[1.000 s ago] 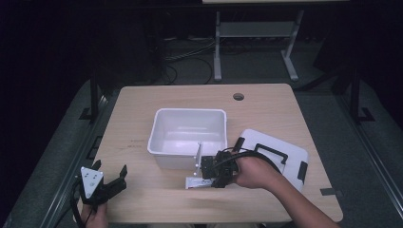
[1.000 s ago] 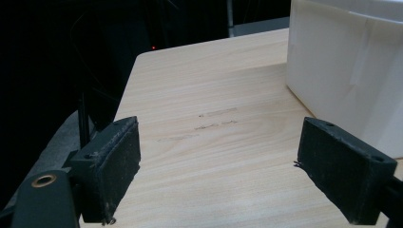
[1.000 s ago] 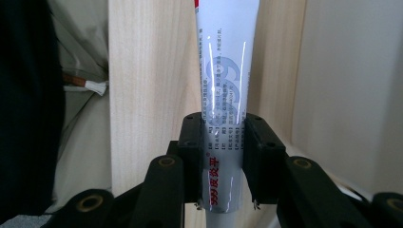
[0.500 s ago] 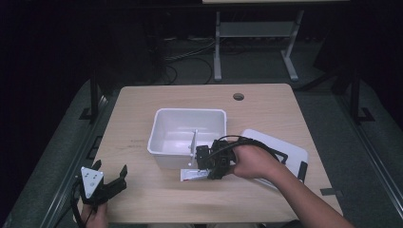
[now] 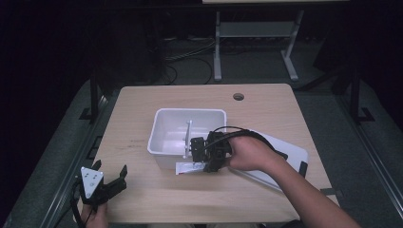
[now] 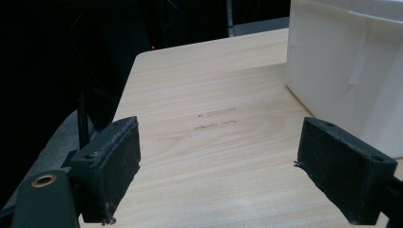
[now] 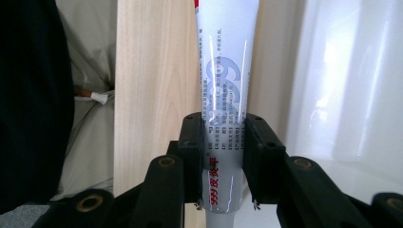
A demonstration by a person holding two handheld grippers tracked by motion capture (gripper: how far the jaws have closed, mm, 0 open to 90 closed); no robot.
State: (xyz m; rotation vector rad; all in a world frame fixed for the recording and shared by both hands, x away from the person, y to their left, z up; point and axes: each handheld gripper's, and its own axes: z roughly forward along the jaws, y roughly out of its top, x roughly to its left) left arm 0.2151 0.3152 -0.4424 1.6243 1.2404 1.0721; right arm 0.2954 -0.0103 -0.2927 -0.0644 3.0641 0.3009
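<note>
- R gripper (image 5: pixel 197 154) was seen at the near wall of the white bin (image 5: pixel 164 126), jaws clamped on a white ointment tube (image 7: pixel 227 85) w/ blue and red print.
- Tube was held near its lower end, pads pressed on both sides; it lay level just above the tabletop (image 5: pixel 266 102), in front of the bin.
- White lid (image 5: pixel 292 154) was noted on the table under the R forearm.
- L gripper (image 5: pixel 108 184) was found at the near-left table corner, jaws spread wide, nothing between them.
</note>
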